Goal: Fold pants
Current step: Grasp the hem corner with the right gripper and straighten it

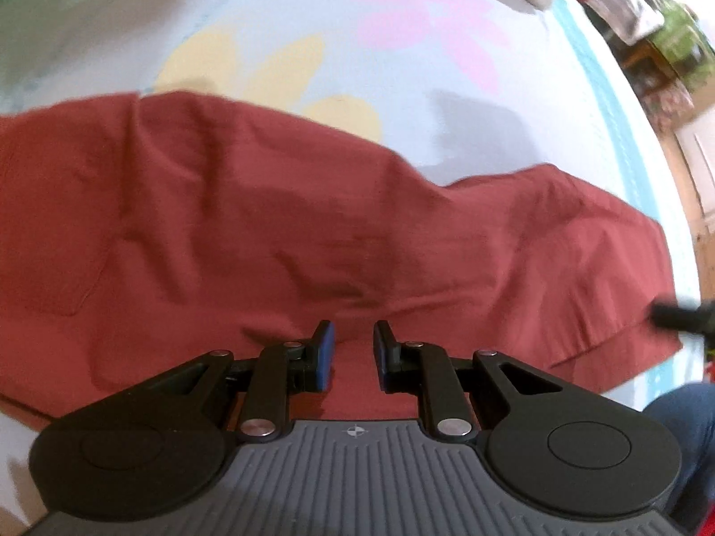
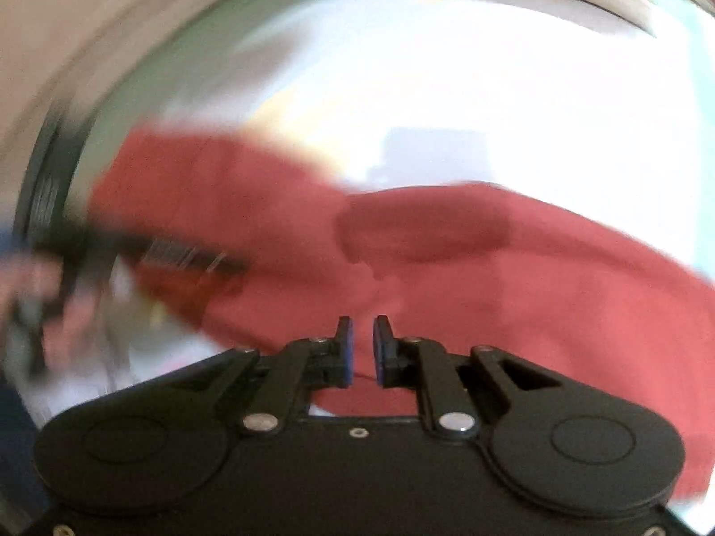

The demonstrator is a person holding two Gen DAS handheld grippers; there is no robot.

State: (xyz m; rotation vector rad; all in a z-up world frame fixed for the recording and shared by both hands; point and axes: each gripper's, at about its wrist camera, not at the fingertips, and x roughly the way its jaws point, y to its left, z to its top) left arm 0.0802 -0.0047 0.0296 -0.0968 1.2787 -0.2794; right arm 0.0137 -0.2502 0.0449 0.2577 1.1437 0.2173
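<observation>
Red pants (image 1: 250, 214) lie spread and wrinkled across a pale sheet with flower prints (image 1: 402, 35). My left gripper (image 1: 354, 335) is open, its blue pads apart, hovering over the near edge of the pants with nothing between them. The other gripper's dark tip (image 1: 679, 312) shows at the pants' right end. In the blurred right wrist view the pants (image 2: 514, 295) fill the lower middle. My right gripper (image 2: 363, 328) is slightly open with a narrow gap over the cloth, holding nothing that I can see. The left gripper (image 2: 147, 250) shows as a dark blur at left.
The bed sheet has a teal border (image 1: 625, 134) at the right edge. Beyond it are cluttered furniture and a wooden floor (image 1: 688, 102). A person's blue-clad leg (image 1: 683, 437) is at the lower right.
</observation>
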